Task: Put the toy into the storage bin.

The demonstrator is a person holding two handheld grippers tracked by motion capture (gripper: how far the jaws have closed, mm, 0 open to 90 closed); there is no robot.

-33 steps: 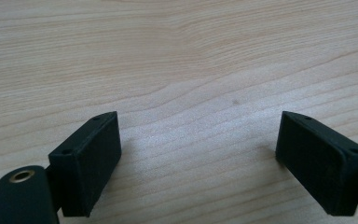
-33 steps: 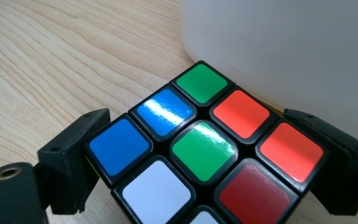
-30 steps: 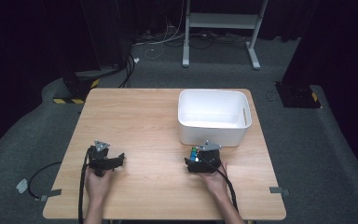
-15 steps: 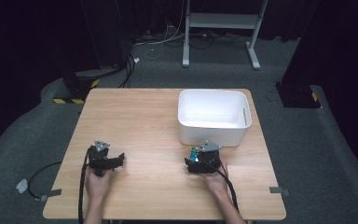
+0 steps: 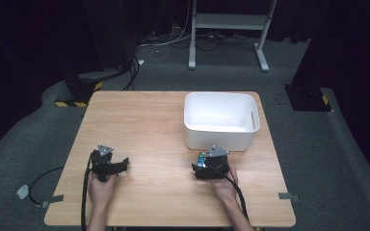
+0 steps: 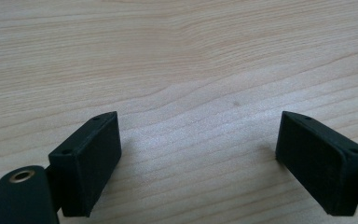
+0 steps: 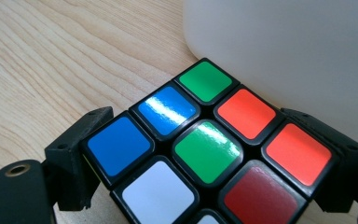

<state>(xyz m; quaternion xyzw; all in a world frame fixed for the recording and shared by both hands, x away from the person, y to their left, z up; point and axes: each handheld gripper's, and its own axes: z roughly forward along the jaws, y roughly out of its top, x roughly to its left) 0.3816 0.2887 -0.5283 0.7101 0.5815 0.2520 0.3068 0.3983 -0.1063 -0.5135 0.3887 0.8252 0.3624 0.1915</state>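
tub (image 5: pixel 220 120) on table (image 5: pixel 139 120), far right | cube (image 7: pixel 205 149) just before tub | left tool (image 5: pixel 118 166) well left

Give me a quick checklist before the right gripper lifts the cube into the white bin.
1. Right gripper jaws on both sides of the puzzle cube: ok.
2. Jaws pressing firmly on the cube: cannot tell.
3. White bin interior free to receive the cube: ok.
4. Clearance between cube and bin wall: not ok, cube sits right against it.
5. Left gripper open and holding nothing, resting on the table: ok.
6. Left gripper away from the lift path: ok.
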